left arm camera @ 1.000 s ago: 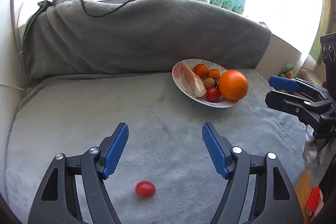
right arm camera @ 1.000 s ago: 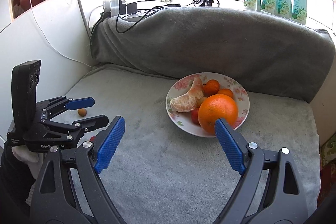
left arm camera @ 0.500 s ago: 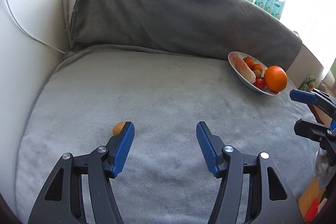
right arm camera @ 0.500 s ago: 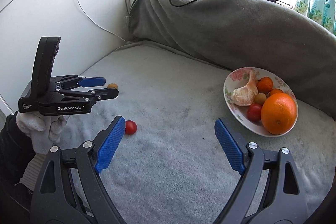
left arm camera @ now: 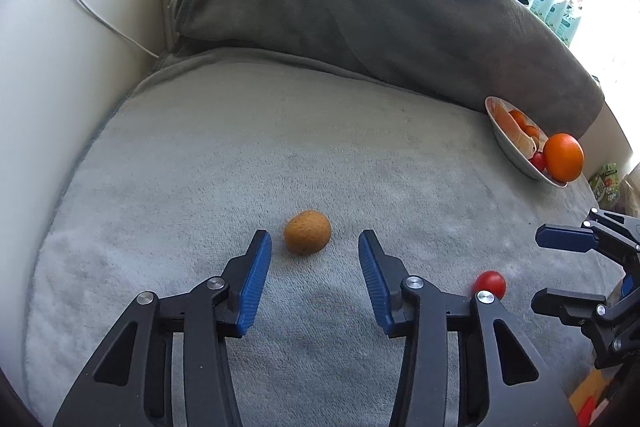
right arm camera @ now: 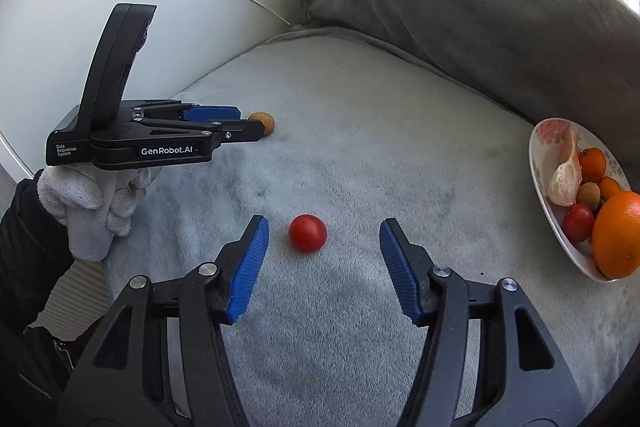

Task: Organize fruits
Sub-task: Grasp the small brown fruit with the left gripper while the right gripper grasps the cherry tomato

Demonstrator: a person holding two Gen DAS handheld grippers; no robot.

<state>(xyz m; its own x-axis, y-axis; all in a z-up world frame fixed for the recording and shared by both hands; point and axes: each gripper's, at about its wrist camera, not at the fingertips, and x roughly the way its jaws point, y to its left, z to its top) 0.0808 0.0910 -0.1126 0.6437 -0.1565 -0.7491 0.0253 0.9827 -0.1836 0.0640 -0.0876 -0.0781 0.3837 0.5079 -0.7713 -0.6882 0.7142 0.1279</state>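
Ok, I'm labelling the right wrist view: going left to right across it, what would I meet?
Gloved hand → left gripper → small tan-brown fruit → cherry tomato → plate of fruit → large orange.

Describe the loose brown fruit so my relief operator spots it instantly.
On the grey blanket, away from the fruit plate, two small fruits lie loose. The brown fruit sits just ahead of the left tongs. It is dull tan and rough, unlike the glossy red tomato nearby.
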